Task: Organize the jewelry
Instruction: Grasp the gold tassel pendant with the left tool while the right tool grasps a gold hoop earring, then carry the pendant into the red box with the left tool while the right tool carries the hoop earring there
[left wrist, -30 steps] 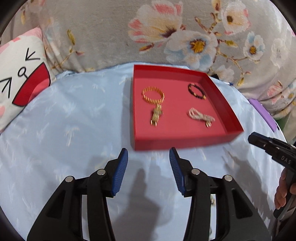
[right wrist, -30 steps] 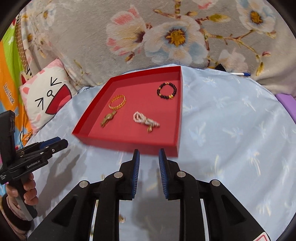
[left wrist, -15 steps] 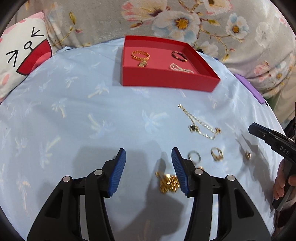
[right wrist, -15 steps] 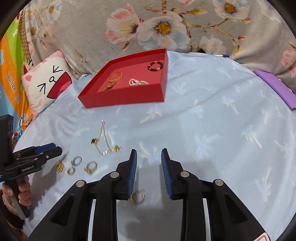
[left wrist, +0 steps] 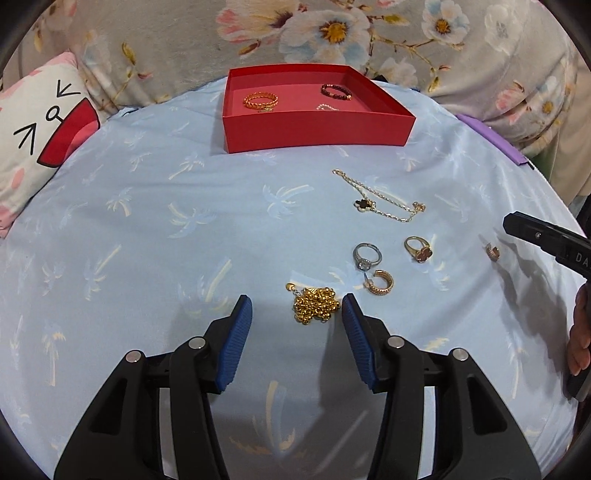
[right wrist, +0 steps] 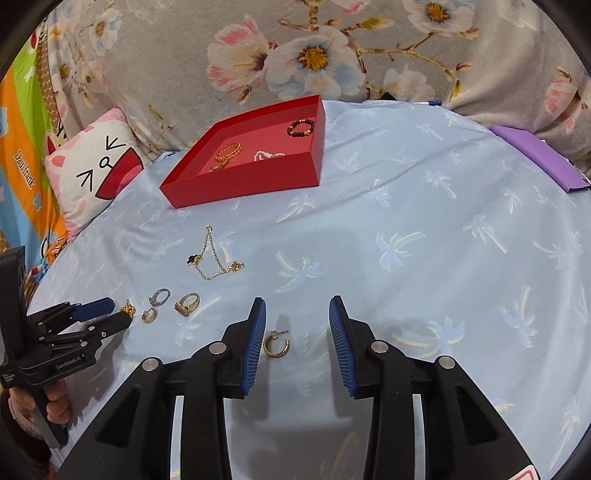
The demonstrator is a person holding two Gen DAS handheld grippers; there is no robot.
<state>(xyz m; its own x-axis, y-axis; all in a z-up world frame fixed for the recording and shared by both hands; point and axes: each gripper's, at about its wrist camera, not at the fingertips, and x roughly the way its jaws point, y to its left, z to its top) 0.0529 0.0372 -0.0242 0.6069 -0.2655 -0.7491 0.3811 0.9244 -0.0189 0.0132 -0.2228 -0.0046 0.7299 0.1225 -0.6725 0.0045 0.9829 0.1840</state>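
Note:
A red tray (left wrist: 317,131) (right wrist: 243,181) at the far side of the blue cloth holds a gold bangle (left wrist: 260,100), a dark bead bracelet (left wrist: 335,91) and a pearl piece (right wrist: 267,155). Loose on the cloth lie a gold bead cluster (left wrist: 316,305), a gold chain with a black clover (left wrist: 376,201), a silver ring (left wrist: 366,255), a gold ring (left wrist: 418,249) and hoop earrings (left wrist: 378,283) (right wrist: 276,343). My left gripper (left wrist: 296,312) is open, with the bead cluster between its fingertips. My right gripper (right wrist: 297,317) is open just above one hoop earring.
A cat-face cushion (left wrist: 40,125) lies at the far left and a floral blanket (left wrist: 332,33) behind the tray. A purple pad (right wrist: 535,155) lies at the cloth's right edge. A small earring (left wrist: 493,253) lies near the right gripper's tip.
Both grippers pulled back from the tray toward the near side and lowered over the loose jewelry. The right gripper's jaws opened wider. The bead cluster now lies between the left fingers.

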